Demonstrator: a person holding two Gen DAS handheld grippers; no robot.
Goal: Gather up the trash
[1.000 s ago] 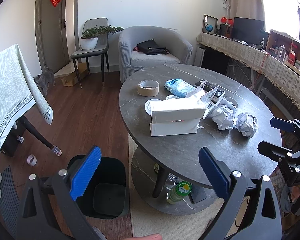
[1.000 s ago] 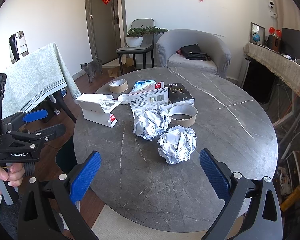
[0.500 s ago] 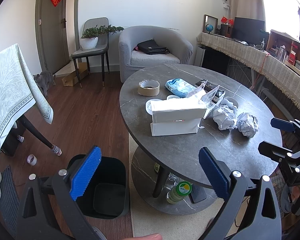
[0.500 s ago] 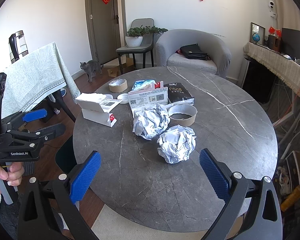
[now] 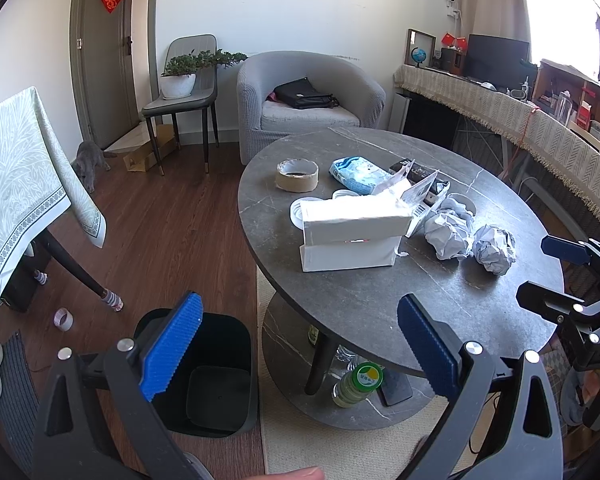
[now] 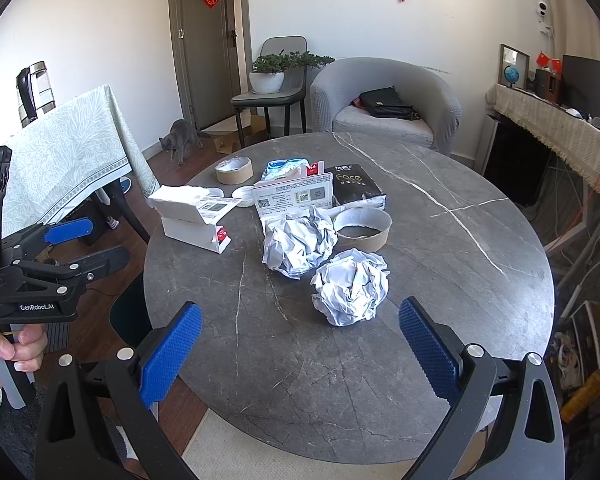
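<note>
With both jaws spread wide and empty, the right hand-held gripper (image 6: 298, 344) should ease forward to straddle the nearer crumpled paper ball (image 6: 350, 286) on the tabletop (image 6: 440, 280), closing gently at its middle, while the left hand-held gripper (image 5: 298, 344) waits above the black bin (image 5: 204, 376)

Setting: home living room. Evidence: grey tub armchair (image 6: 386, 100) with a black handbag (image 6: 384, 103) on its seat, potted plant (image 6: 278, 68) on a side chair, round marble-pattern coffee table (image 6: 440, 248), wood floor. Grey cat (image 6: 180, 138) near the door (image 6: 208, 44) (red paper decorations on door and wall).
</note>
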